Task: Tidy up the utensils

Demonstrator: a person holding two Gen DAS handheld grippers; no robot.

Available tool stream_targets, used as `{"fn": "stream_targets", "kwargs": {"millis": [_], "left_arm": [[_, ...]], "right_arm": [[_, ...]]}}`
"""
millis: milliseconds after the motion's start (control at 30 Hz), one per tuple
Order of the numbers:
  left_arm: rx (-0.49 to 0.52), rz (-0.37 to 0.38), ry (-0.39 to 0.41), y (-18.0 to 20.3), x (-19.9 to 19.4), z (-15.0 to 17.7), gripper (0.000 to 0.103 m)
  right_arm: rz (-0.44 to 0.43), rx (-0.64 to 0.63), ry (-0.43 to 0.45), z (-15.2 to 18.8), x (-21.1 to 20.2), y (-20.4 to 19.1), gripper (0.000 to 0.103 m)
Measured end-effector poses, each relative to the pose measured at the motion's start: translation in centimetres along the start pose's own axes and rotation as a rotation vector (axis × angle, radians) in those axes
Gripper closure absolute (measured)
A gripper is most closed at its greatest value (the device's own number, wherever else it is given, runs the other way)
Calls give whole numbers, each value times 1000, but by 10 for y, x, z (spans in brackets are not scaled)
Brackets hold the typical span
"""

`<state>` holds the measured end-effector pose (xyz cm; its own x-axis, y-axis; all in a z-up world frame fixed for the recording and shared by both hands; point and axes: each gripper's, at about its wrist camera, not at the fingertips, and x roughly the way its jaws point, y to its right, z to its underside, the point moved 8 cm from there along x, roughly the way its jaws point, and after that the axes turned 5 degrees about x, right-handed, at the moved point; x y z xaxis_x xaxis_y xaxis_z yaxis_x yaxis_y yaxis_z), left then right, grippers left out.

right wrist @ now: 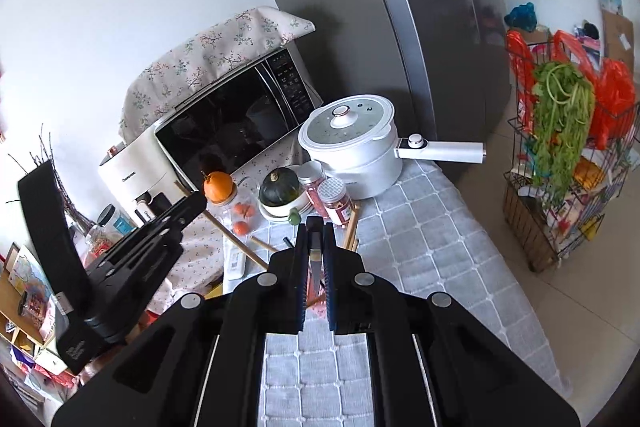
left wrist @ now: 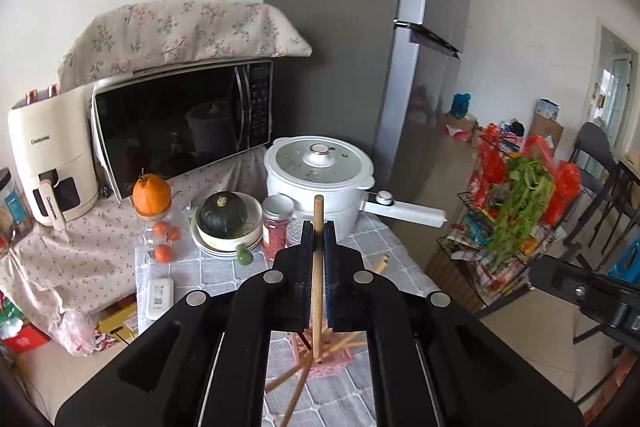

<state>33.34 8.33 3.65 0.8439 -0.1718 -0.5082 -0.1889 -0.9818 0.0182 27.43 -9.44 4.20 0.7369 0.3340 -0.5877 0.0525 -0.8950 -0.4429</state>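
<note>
My left gripper (left wrist: 318, 233) is shut on a wooden chopstick (left wrist: 317, 267) and holds it upright above the table. Below it, several loose wooden chopsticks (left wrist: 320, 353) lie over a pink holder (left wrist: 332, 367) on the grey quilted cloth. My right gripper (right wrist: 316, 235) is shut on a dark-handled utensil with a metal blade (right wrist: 315, 267), likely a knife. In the right wrist view the left gripper (right wrist: 192, 203) shows at the left with its chopstick (right wrist: 236, 243) slanting down. More chopsticks (right wrist: 352, 227) lie by the red jars.
A white electric pot (left wrist: 320, 171) with a long handle stands at the table's back. A microwave (left wrist: 180, 123), air fryer (left wrist: 48, 163), squash in bowls (left wrist: 224, 219), orange jar (left wrist: 154, 199) and red jars (right wrist: 336, 201) crowd the back. A wire rack with greens (right wrist: 560, 155) stands at the right.
</note>
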Motion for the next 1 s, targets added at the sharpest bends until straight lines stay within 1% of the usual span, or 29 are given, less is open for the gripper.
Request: {"fn": "stream_targets", "kwargs": {"millis": [100, 167, 200, 233, 400, 533, 700, 800, 833, 867, 900, 967, 1000], "left_arm": [[-38, 4, -42, -8, 25, 18, 98], [-54, 5, -58, -13, 29, 28, 90], [-76, 10, -54, -19, 27, 31, 80], [-93, 8, -40, -23, 23, 31, 75], [-138, -3, 49, -44, -10, 19, 62], [-150, -10, 93, -55, -26, 14, 57], [-147, -15, 80, -60, -21, 22, 55], [-163, -21, 58, -66, -13, 32, 52], [-167, -24, 55, -69, -13, 35, 50], [-171, -29, 51, -71, -13, 37, 49], [-174, -35, 49, -72, -14, 39, 47], [-174, -42, 51, -72, -18, 41, 43], [-173, -46, 55, -72, -21, 41, 39]], "right_arm": [[12, 0, -3, -1, 16, 1, 96], [19, -6, -10, 0, 27, 0, 96], [25, -10, -9, 1, 31, 0, 96], [31, -18, -8, 2, 35, -1, 96], [53, -40, -2, 3, 51, -7, 96], [75, -51, -13, 6, 66, -10, 96], [103, -59, -29, 12, 92, -10, 96], [91, -63, -49, 16, 112, -13, 91], [91, -60, -55, 17, 115, -13, 84], [86, -58, -60, 19, 116, -13, 80], [87, -58, -57, 20, 115, -14, 78], [94, -60, -42, 20, 107, -13, 76], [107, -66, -31, 21, 100, -11, 75]]}}
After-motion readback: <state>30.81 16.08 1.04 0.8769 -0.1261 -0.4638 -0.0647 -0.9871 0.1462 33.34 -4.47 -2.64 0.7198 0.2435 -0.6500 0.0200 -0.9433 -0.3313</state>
